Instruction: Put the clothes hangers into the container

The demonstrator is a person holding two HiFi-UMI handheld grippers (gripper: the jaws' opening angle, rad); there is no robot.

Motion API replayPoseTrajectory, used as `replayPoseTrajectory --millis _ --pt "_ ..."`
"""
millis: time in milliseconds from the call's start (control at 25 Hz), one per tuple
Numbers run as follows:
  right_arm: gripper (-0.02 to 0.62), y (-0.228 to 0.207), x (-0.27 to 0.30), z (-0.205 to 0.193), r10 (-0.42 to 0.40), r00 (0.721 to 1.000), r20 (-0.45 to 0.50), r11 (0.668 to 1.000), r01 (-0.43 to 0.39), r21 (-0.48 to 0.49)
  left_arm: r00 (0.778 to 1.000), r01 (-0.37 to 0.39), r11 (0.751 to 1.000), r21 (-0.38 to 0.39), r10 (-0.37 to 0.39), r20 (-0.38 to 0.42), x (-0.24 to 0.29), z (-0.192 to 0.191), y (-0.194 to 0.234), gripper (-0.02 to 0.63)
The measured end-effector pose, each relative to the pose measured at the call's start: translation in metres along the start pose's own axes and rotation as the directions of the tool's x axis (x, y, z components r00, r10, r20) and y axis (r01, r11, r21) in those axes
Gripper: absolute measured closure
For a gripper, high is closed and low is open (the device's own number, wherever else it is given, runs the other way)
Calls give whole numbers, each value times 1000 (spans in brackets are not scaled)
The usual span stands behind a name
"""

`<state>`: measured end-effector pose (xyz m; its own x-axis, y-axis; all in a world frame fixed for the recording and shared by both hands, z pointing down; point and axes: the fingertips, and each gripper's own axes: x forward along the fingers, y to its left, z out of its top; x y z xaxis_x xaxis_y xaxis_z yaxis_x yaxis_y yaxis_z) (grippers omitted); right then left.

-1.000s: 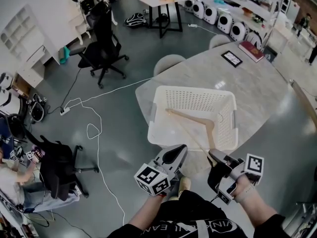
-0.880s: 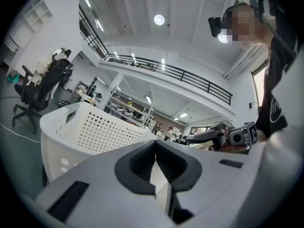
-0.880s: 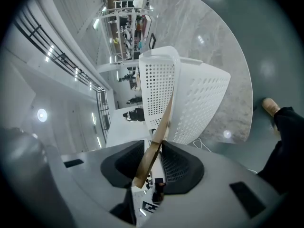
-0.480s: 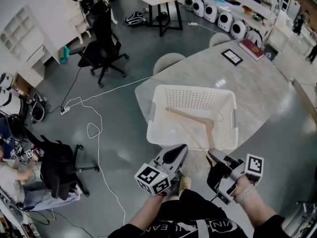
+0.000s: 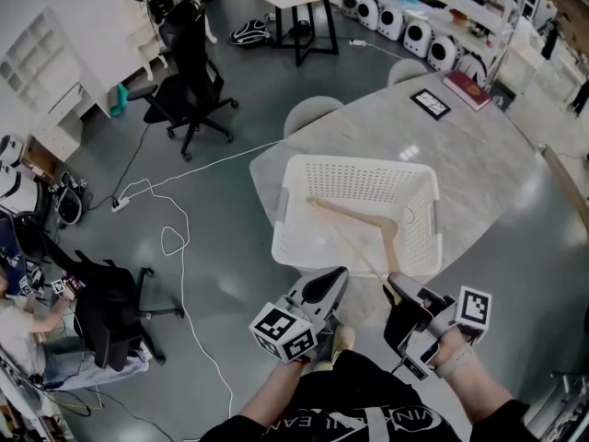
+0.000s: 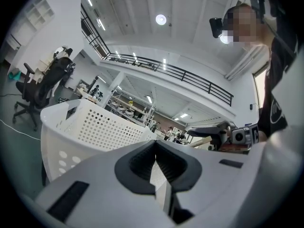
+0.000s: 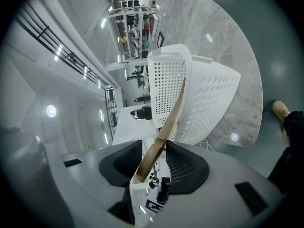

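Hanger (image 5: 361,222): head view, wooden, in basket (image 5: 293,247) on table (image 5: 479,164), one end over near rim at right gripper (image 5: 390,284)
Left gripper (image 5: 339,273): head view, just beside basket's near wall
Left gripper view: jaws together, empty; basket (image 6: 85,127) ahead
Right gripper view: jaws opening, hanger (image 7: 166,122) end between them, touching one pad, gap at the other

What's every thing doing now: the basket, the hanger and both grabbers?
White perforated plastic basket: upright on the grey marble table, top open.
Wooden clothes hanger: slanted in basket, end poking out over the rim.
Right gripper: jaws opening, hanger end between them.
Left gripper: jaws together, empty.
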<state>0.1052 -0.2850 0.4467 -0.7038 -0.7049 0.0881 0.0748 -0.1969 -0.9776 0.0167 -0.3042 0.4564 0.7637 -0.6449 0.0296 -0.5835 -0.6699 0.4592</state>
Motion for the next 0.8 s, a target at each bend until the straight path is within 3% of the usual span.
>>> replayPoseTrajectory --millis 800 --pt "399 13 -10 -14 70 997 -12 997 -70 -31 1000 15 1000 -5 -15 -12 -5 -5 -11 597"
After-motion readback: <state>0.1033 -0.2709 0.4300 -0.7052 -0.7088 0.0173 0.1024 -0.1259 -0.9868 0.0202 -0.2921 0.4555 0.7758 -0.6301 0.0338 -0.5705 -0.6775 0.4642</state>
